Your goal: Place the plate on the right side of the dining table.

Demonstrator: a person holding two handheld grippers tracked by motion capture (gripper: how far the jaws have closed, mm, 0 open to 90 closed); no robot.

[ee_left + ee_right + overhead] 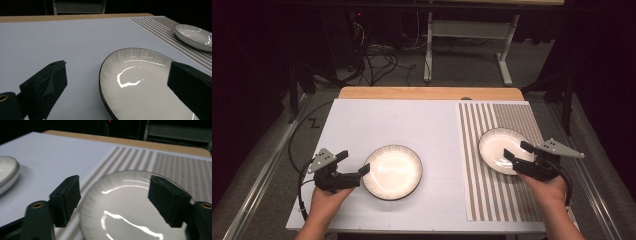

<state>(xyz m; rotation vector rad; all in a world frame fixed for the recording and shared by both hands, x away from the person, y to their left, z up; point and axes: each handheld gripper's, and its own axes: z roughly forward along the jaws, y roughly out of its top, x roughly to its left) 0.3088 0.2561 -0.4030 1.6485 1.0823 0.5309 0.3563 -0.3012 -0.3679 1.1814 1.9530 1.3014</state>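
Note:
A larger white plate with a dark rim (396, 172) lies on the white mat, front centre. My left gripper (355, 162) stands open at its left edge. In the left gripper view one jaw is over the mat and the other over this plate (145, 82), with the rim between them and untouched by my left gripper (117, 85). A smaller white plate (494, 145) rests on the striped mat at the right. My right gripper (516, 150) hovers open over its right side. In the right gripper view the jaws of my right gripper (116, 197) stand wide apart above that plate (130, 207).
The white mat (402, 125) covers most of the wooden table (427, 93), and the striped mat (507, 117) lies along its right side. Cables and a metal frame leg (504, 65) are on the floor beyond the far edge.

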